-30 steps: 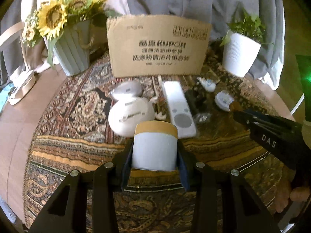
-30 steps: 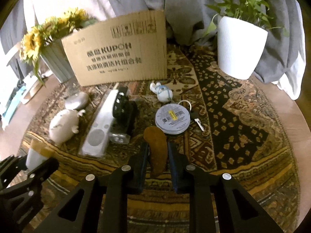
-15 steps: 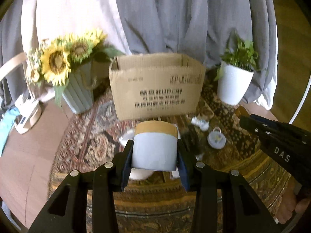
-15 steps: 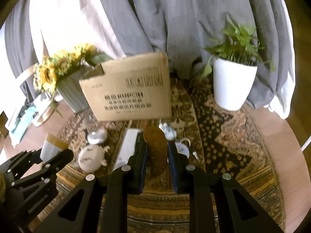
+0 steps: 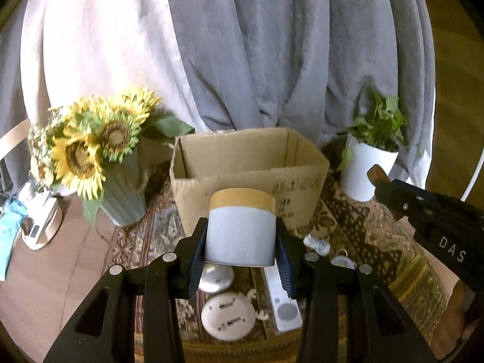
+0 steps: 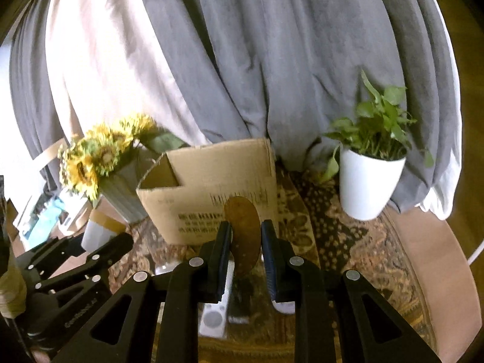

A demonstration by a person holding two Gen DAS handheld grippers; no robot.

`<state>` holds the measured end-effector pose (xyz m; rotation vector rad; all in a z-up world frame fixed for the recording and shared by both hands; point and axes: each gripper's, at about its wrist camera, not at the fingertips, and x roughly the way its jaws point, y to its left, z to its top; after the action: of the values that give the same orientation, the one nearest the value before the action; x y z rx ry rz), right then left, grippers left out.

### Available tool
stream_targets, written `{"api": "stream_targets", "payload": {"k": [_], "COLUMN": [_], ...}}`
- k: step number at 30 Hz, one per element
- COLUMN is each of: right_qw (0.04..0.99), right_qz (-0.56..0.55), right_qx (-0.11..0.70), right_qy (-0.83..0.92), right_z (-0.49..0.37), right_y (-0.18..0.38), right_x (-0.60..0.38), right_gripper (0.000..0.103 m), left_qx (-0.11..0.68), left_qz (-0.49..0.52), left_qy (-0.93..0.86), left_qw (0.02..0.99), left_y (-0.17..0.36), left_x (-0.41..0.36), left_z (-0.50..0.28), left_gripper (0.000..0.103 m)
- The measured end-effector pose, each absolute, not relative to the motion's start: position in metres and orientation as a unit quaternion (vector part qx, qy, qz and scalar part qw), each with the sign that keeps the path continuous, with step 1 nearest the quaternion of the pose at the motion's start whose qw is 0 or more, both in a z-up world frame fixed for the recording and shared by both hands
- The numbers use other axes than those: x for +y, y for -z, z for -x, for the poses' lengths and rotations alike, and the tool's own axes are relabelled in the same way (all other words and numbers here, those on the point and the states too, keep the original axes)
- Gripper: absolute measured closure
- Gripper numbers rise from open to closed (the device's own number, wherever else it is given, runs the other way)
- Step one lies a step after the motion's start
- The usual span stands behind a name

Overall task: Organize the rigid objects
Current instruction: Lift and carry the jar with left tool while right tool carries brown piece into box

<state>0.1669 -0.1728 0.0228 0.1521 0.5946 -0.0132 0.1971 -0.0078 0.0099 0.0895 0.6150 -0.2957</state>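
Left gripper point(image 5: 241, 252) clamps white jar with tan lid point(image 5: 242, 230); right gripper point(image 6: 245, 249) clamps brown oval piece point(image 6: 244, 236), both before open cardboard box point(image 5: 251, 169).

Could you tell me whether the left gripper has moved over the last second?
Yes. The left gripper, shut on the jar, has risen: the box now shows its open top, with the table items below.

Dim warm light, bright backlit curtain point(image 5: 99, 45) upper left; fisheye edges bend dark, mild blur.

White jar point(image 5: 241, 233) upright, brown oval piece point(image 6: 243, 236), possibly wood, edge-on.
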Motion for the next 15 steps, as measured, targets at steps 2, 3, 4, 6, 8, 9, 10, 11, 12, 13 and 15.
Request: {"api": "stream_targets", "payload": {"k": [2, 3, 4, 6, 8, 9, 10, 11, 12, 13, 15], "right_qw": [0.952, 0.952, 0.951, 0.951, 0.949, 0.948, 0.948, 0.948, 0.947, 0.947, 0.944], "right_qz": [-0.083, -0.085, -0.087, -0.089, -0.093, -0.094, -0.094, -0.092, -0.09, -0.087, -0.083], "right_qx": [0.295, 0.296, 0.295, 0.297, 0.3, 0.301, 0.302, 0.303, 0.306, 0.308, 0.318], "right_qy": [-0.001, -0.003, -0.009, -0.019, -0.03, -0.031, -0.032, -0.033, -0.031, -0.033, -0.034], "right_z": [-0.178, -0.181, -0.187, -0.198, -0.211, -0.217, -0.222, -0.226, -0.234, -0.24, -0.255], "right_y": [-0.027, -0.028, -0.03, -0.032, -0.035, -0.036, -0.037, -0.038, -0.04, -0.041, -0.042], "right_x": [-0.174, -0.175, -0.175, -0.174, -0.174, -0.175, -0.174, -0.173, -0.173, -0.173, -0.173], "right_gripper": [0.081, 0.081, 0.081, 0.081, 0.081, 0.081, 0.081, 0.081, 0.081, 0.081, 0.081], "left_qx": [0.298, 0.296, 0.294, 0.292, 0.291, 0.292, 0.293, 0.294, 0.295, 0.297, 0.305], "left_qz": [-0.047, -0.046, -0.046, -0.046, -0.046, -0.047, -0.047, -0.047, -0.049, -0.051, -0.053], "left_qy": [0.144, 0.145, 0.146, 0.144, 0.143, 0.142, 0.142, 0.142, 0.142, 0.142, 0.137], "left_qw": [0.942, 0.943, 0.944, 0.944, 0.945, 0.945, 0.944, 0.944, 0.944, 0.943, 0.941], "left_y": [-0.016, -0.019, -0.022, -0.028, -0.032, -0.034, -0.035, -0.037, -0.038, -0.039, -0.042], "left_x": [-0.009, -0.01, -0.01, -0.012, -0.013, -0.015, -0.015, -0.017, -0.018, -0.02, -0.021], "left_z": [-0.208, -0.212, -0.216, -0.227, -0.238, -0.243, -0.248, -0.254, -0.262, -0.268, -0.284], "left_gripper": [0.062, 0.062, 0.062, 0.062, 0.062, 0.062, 0.062, 0.062, 0.062, 0.062, 0.062]}}
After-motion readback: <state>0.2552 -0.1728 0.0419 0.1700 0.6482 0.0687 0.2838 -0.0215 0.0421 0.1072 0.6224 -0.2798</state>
